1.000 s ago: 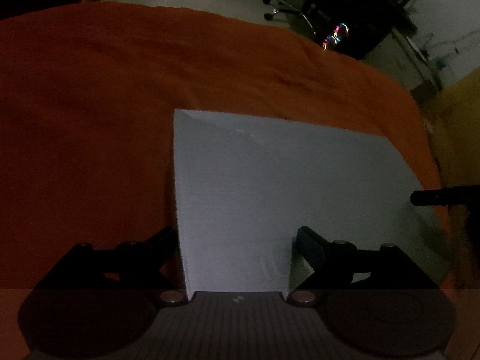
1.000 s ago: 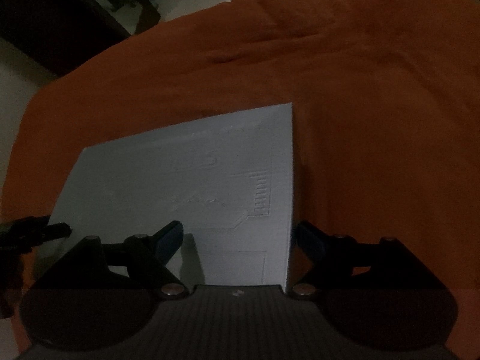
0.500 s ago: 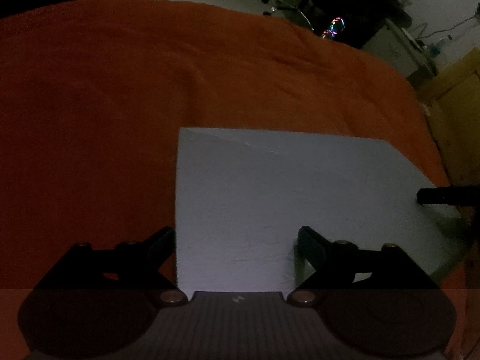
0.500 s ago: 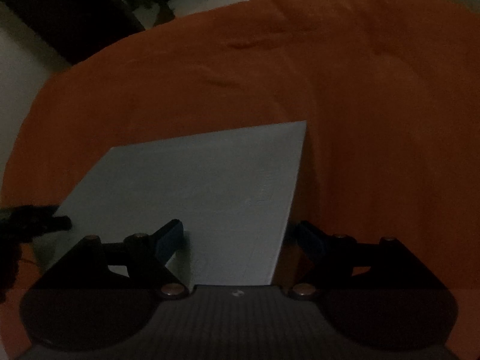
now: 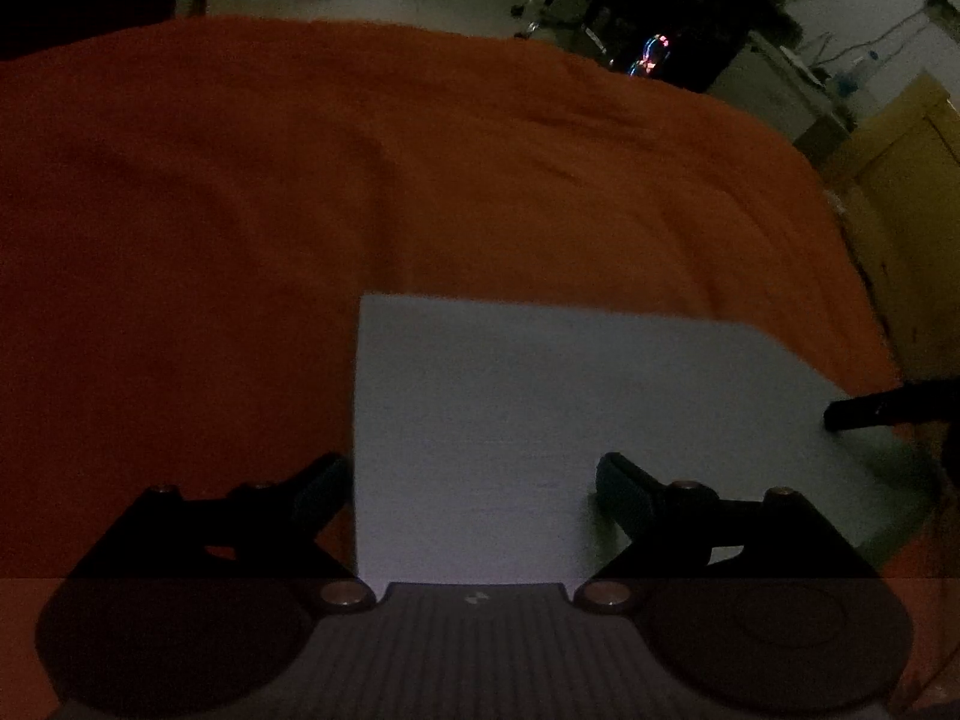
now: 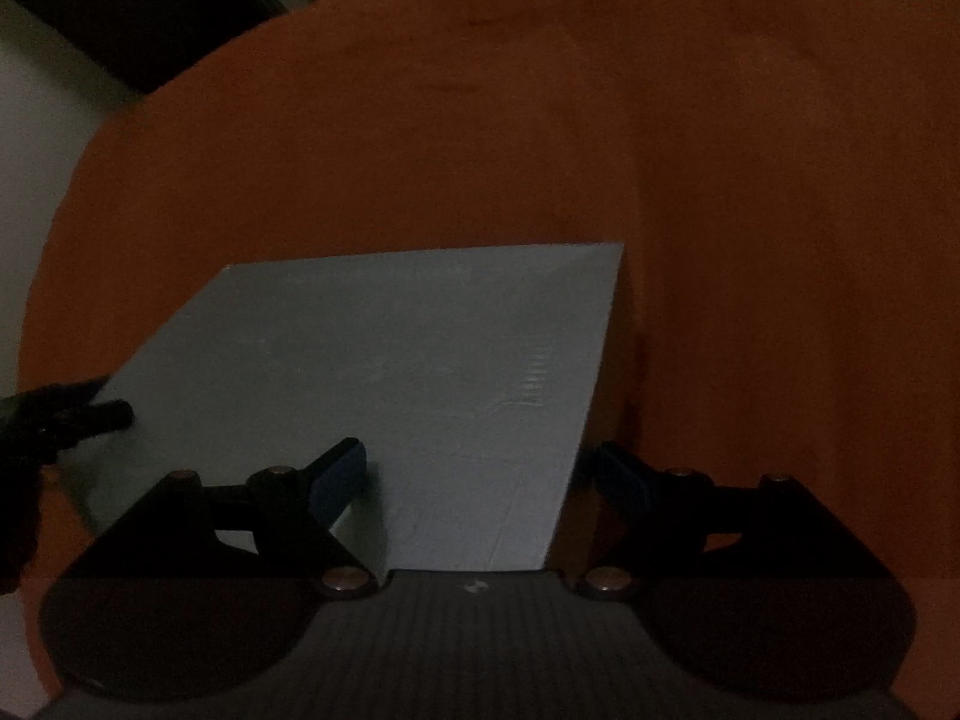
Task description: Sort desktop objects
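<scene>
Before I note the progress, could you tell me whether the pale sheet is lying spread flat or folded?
Spread flat: the pale sheet lies as one smooth rectangle on the orange cloth, with no crease or doubled edge visible.

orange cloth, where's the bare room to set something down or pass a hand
The orange cloth is bare beyond the white sheet's far edge and along its outer sides. It is crowded only near the sheet, where the left tongs and right tongs straddle its side edges.

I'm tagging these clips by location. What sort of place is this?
Probably an office or lab, dimly lit. Beyond the orange cloth there are chair legs on a bare floor, a computer with coloured lights, and a cluttered bench.
</scene>
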Demonstrator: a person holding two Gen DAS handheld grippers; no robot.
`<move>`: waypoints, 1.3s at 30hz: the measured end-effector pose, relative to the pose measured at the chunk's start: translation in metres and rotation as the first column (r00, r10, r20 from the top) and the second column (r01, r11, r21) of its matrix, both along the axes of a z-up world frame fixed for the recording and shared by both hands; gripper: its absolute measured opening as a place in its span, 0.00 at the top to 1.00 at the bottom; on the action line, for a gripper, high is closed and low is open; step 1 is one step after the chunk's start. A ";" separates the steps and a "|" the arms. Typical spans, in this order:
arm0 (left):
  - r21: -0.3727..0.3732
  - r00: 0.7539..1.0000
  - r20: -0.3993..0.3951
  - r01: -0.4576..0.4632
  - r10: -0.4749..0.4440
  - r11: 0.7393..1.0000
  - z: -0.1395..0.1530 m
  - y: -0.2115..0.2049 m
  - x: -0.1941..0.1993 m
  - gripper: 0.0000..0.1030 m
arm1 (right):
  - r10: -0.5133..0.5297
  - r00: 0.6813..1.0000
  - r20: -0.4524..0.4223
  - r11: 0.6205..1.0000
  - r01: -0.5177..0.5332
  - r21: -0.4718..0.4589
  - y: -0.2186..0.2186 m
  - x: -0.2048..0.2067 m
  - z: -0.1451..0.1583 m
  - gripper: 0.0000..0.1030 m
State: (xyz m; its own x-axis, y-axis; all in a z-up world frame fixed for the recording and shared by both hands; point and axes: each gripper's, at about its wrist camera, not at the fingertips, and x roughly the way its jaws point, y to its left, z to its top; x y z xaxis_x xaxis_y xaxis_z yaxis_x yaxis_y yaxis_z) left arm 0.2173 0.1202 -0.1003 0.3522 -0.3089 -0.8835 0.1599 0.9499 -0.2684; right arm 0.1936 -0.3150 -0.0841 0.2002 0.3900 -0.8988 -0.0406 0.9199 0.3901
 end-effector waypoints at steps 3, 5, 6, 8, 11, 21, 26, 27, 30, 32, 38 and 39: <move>0.023 0.999 0.042 0.007 -0.008 1.000 0.008 -0.002 -0.015 0.14 | 0.014 0.999 0.040 1.000 -0.014 -0.007 0.001 -0.010 0.006 0.16; 0.047 0.998 0.066 0.015 -0.018 0.999 0.009 -0.005 -0.028 0.14 | 0.038 0.997 0.064 0.999 -0.036 -0.027 0.004 -0.019 0.009 0.16; 0.059 0.997 0.074 0.018 -0.022 0.998 0.009 -0.007 -0.034 0.14 | 0.040 0.997 0.065 0.999 -0.038 -0.038 0.005 -0.023 0.010 0.16; 0.086 0.997 0.067 0.027 -0.033 0.996 0.009 -0.012 -0.046 0.13 | 0.053 0.997 0.062 0.997 -0.049 -0.067 0.010 -0.032 0.012 0.16; 0.094 0.999 0.045 0.019 -0.023 0.995 0.007 -0.014 -0.064 0.11 | 0.104 0.991 0.080 0.990 -0.095 -0.101 0.017 -0.048 0.016 0.16; 0.141 0.999 -0.006 0.041 -0.041 0.989 0.014 -0.022 -0.121 0.09 | 0.141 0.989 -0.052 0.984 -0.145 -0.100 0.018 -0.083 0.006 0.16; 0.176 0.995 -0.073 0.080 -0.068 0.981 0.014 -0.027 -0.146 0.10 | 0.160 0.981 -0.110 0.975 -0.174 -0.136 0.028 -0.098 0.004 0.16; 0.182 0.993 -0.088 0.089 -0.074 0.979 0.012 -0.028 -0.150 0.10 | 0.181 0.978 -0.107 0.968 -0.197 -0.154 0.032 -0.102 0.002 0.16; 0.199 0.996 -0.078 0.064 -0.049 0.978 0.001 -0.031 -0.157 0.02 | 0.160 0.981 -0.113 0.974 -0.175 -0.145 0.032 -0.103 -0.012 0.14; 0.202 0.997 -0.075 0.045 -0.030 0.978 -0.003 -0.034 -0.158 0.00 | 0.126 0.984 -0.124 0.984 -0.139 -0.109 0.028 -0.099 -0.021 0.10; 0.193 0.997 -0.074 0.001 0.014 0.981 -0.005 -0.037 -0.158 0.00 | 0.102 0.991 -0.091 0.989 -0.111 -0.098 0.025 -0.103 -0.018 0.10; 0.201 0.997 -0.074 0.002 0.014 0.980 -0.004 -0.037 -0.158 0.02 | 0.094 0.992 -0.080 0.990 -0.102 -0.102 0.025 -0.104 -0.015 0.13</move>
